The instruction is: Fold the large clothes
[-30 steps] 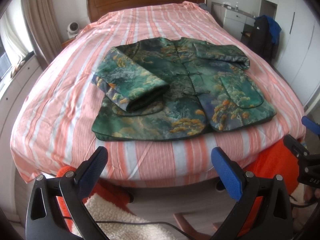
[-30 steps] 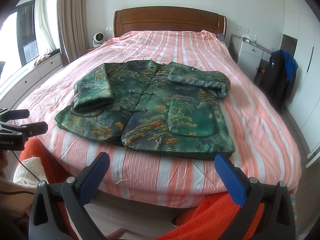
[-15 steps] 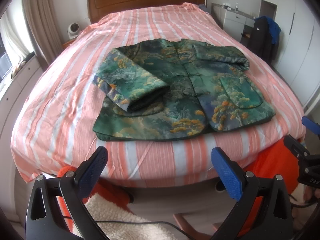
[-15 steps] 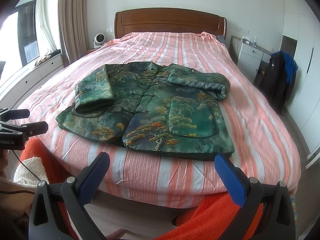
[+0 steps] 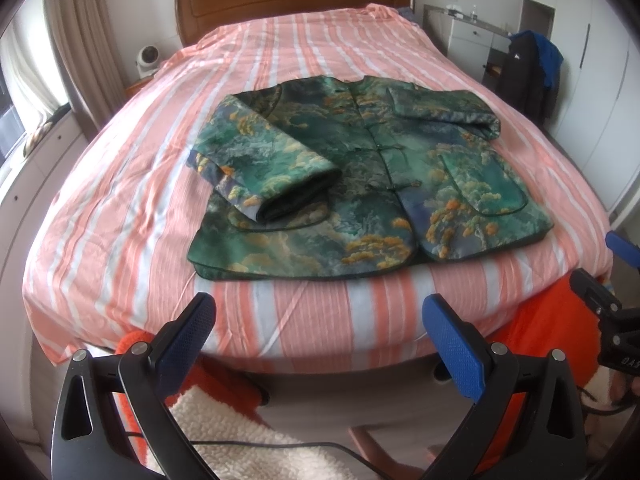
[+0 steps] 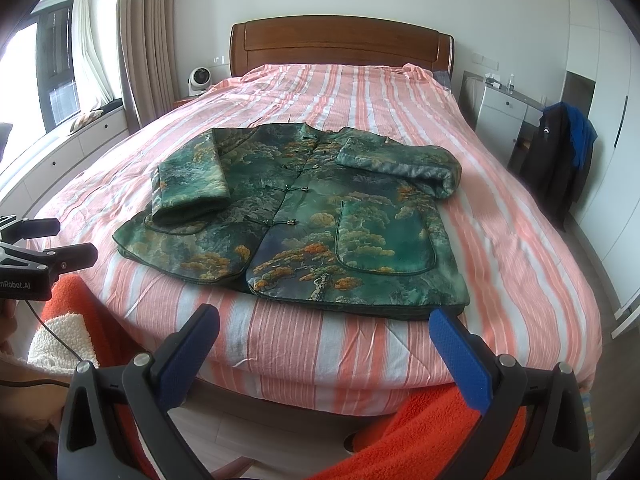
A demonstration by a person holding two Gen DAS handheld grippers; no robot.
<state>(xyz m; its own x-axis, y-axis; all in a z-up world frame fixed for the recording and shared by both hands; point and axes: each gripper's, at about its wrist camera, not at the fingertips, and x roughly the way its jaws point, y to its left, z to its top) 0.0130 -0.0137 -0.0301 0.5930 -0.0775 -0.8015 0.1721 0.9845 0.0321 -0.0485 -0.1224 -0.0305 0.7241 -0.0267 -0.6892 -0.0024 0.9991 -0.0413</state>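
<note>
Both sleeves folded in; left gripper (image 5: 318, 326) and right gripper (image 6: 324, 342) wide, empty. Pinch green jacket (image 6: 320, 220) hem corners evenly, fold far.

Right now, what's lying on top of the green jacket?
Both sleeves are folded onto the green jacket: left sleeve, right sleeve. Nothing else lies on it. The patch of striped bedspread beneath is covered.

Jacket (image 5: 372, 184) green, orange-gold tree pattern; bedspread (image 5: 120, 208) pink-white striped; claw pads (image 6: 460, 356) blue.

Green jacket (image 6: 320, 216) flat on striped bed (image 6: 500, 240)
</note>
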